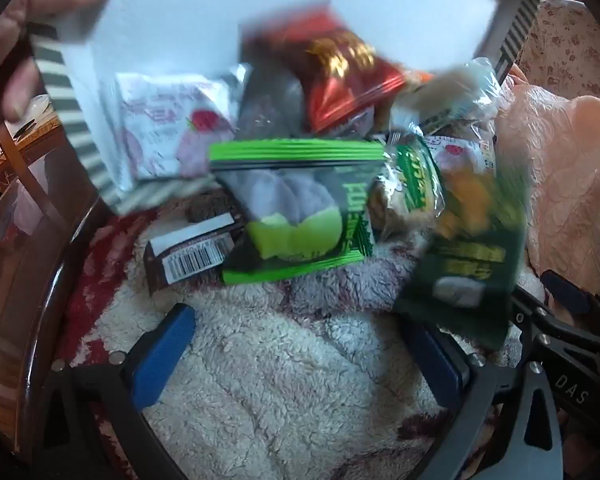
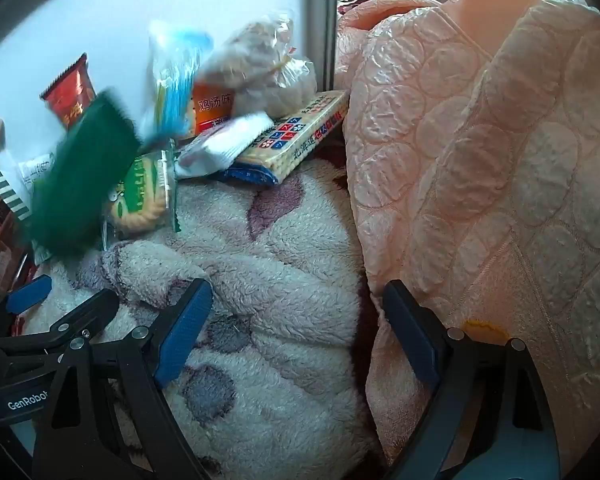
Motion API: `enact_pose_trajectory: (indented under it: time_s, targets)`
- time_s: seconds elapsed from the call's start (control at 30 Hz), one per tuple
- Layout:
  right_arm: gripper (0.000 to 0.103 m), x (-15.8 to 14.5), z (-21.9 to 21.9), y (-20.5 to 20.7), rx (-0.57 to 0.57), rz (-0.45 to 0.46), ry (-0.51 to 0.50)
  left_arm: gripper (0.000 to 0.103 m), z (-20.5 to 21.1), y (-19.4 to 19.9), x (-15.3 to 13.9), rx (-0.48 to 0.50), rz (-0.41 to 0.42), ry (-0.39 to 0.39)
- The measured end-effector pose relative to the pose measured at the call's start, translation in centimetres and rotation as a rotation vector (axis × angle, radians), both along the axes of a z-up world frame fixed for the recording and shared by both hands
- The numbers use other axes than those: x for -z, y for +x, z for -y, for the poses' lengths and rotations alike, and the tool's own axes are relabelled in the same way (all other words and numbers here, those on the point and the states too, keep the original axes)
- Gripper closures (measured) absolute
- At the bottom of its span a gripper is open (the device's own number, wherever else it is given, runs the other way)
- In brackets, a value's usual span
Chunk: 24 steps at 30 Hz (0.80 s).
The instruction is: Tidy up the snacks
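Observation:
Snack packets spill, blurred, from a tilted white box (image 1: 220, 12) with striped edges that a bare hand (image 1: 40, 4) holds. In the left wrist view I see a green-and-black pouch (image 1: 296, 208), a red packet (image 1: 340, 76), a pink-white packet (image 1: 168, 132), a dark bar with a barcode (image 1: 192, 256) and a dark green packet (image 1: 468, 264). My left gripper (image 1: 300, 356) is open and empty below the pile. My right gripper (image 2: 296, 340) is open and empty over the fluffy blanket (image 2: 276, 280). The right wrist view shows a green biscuit pack (image 2: 144, 196), a cracker box (image 2: 300, 136) and the dark green packet (image 2: 80, 184).
A quilted peach bedcover (image 2: 480, 160) rises on the right. The fluffy white-and-red blanket (image 1: 280, 380) lies under both grippers. A dark wooden bed edge (image 1: 40, 300) runs along the left. The right gripper's body (image 1: 560, 340) shows at the lower right of the left wrist view.

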State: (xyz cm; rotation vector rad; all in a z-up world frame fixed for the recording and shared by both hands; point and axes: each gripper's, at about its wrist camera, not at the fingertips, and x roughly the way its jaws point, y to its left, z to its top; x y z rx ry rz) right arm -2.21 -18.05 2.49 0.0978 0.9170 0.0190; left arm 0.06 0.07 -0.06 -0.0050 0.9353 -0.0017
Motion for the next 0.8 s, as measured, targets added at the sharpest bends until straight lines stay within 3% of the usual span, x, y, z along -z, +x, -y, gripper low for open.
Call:
enact_pose_trajectory:
  time_s: [0.8]
  targets:
    - [0.015,-0.13,0.21,-0.01,0.0,-0.001,-0.002,0.0,-0.03,-0.12,-0.01,0.0,0.003,0.003]
